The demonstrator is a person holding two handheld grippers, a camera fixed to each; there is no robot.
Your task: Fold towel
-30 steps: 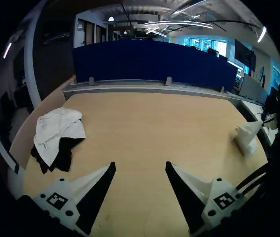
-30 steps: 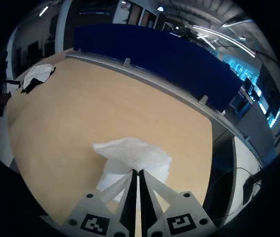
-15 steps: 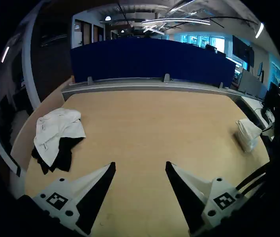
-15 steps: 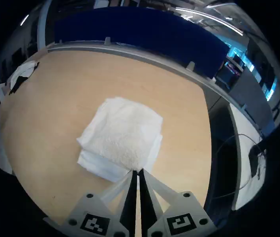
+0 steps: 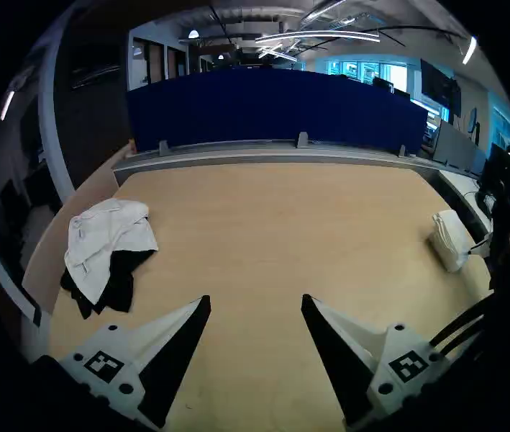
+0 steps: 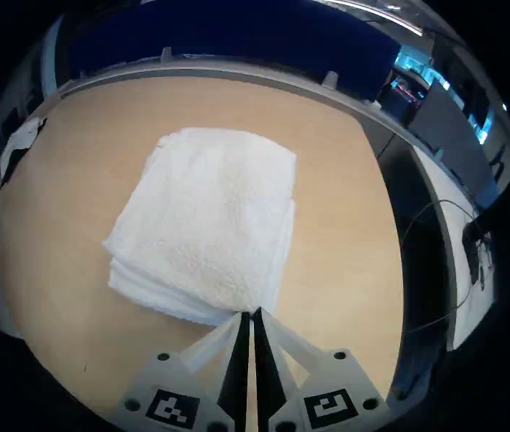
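A white towel, folded into a thick square, lies flat on the wooden table in the right gripper view. My right gripper is shut, its tips pinching the towel's near corner. In the left gripper view the same folded towel sits small at the table's far right edge. My left gripper hangs open over bare tabletop, nothing between its fingers.
A heap of white and black cloth lies at the table's left side, also seen far off in the right gripper view. A blue partition on a grey rail bounds the table's far edge. Cables and a dark gap lie right of the table.
The right gripper has lowered the towel from hanging lifted to lying flat on the table, tilting down over it. The left gripper has barely moved.
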